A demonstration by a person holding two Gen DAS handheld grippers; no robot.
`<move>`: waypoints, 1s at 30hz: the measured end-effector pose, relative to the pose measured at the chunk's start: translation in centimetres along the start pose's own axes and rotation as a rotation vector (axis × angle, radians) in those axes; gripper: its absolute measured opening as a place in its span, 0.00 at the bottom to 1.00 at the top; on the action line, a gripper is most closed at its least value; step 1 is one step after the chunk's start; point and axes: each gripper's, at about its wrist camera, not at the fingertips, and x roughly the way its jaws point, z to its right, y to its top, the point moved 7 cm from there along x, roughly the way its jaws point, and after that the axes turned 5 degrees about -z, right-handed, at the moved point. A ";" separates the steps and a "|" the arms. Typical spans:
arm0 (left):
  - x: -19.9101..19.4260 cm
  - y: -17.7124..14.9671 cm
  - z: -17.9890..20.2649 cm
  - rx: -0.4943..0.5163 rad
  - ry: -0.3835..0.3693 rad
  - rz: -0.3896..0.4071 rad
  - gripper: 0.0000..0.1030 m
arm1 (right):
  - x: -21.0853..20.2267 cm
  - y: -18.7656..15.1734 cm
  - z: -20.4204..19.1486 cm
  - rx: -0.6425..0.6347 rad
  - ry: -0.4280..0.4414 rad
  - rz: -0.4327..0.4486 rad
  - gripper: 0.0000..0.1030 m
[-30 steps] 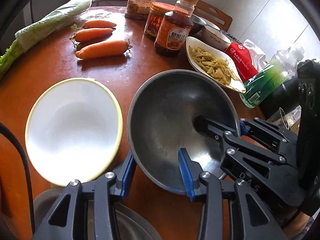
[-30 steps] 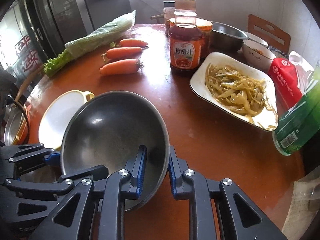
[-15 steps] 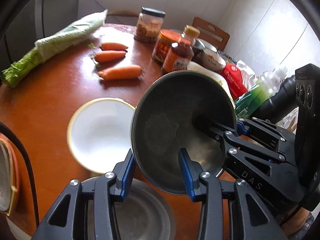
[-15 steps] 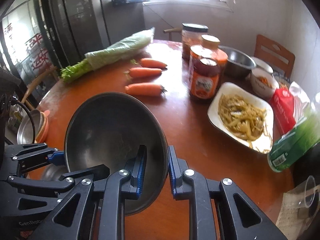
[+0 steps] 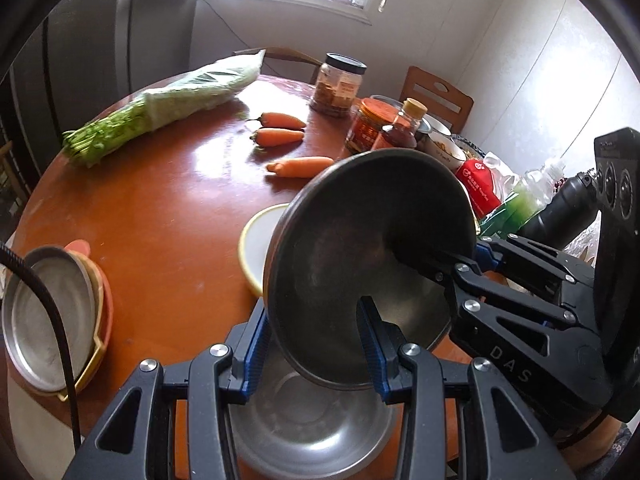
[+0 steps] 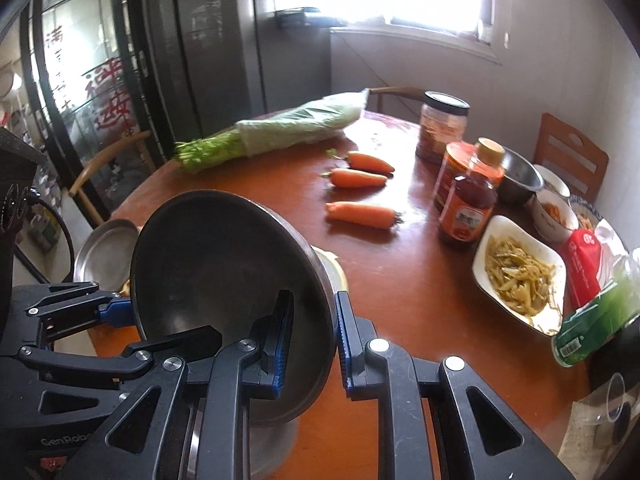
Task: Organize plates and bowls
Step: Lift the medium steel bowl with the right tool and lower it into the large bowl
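A dark metal bowl (image 5: 360, 248) hangs tilted above the table, with both grippers on its rim. My left gripper (image 5: 312, 320) is shut on the near rim, one finger inside the bowl and one outside. My right gripper (image 6: 313, 300) is shut on the opposite rim (image 6: 320, 280) and shows in the left wrist view as the right gripper (image 5: 444, 254). Under the raised bowl sits a shiny steel bowl (image 5: 312, 420). A white bowl (image 5: 256, 244) with a yellow rim stands just beyond, partly hidden. A steel plate (image 5: 44, 312) tops a stack of orange and yellow plates at the left edge.
On the round brown table (image 5: 160, 208) lie three carrots (image 5: 304, 166), bagged greens (image 5: 172, 108), jars and a sauce bottle (image 6: 466, 208), and a white dish of pickled vegetables (image 6: 516, 276). A green bottle (image 6: 592, 324), a red packet and chairs stand to the right.
Both grippers rose and drew back toward the near edge, lifting the dark bowl off the table and tilting it. The steel bowl and plate stack came into view.
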 end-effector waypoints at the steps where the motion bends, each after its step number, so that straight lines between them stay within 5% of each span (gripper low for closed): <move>1: -0.2 -0.3 -0.3 -0.003 0.004 -0.002 0.41 | 0.0 -0.1 -0.6 -0.005 0.003 -0.002 0.20; 15: -2.9 -5.0 -2.1 0.019 0.011 -0.009 0.41 | -0.9 -4.0 -4.8 0.021 0.007 -0.031 0.20; 30: -1.4 -8.8 -2.8 0.038 0.032 -0.074 0.41 | 0.8 -8.5 -5.9 0.045 0.004 -0.109 0.20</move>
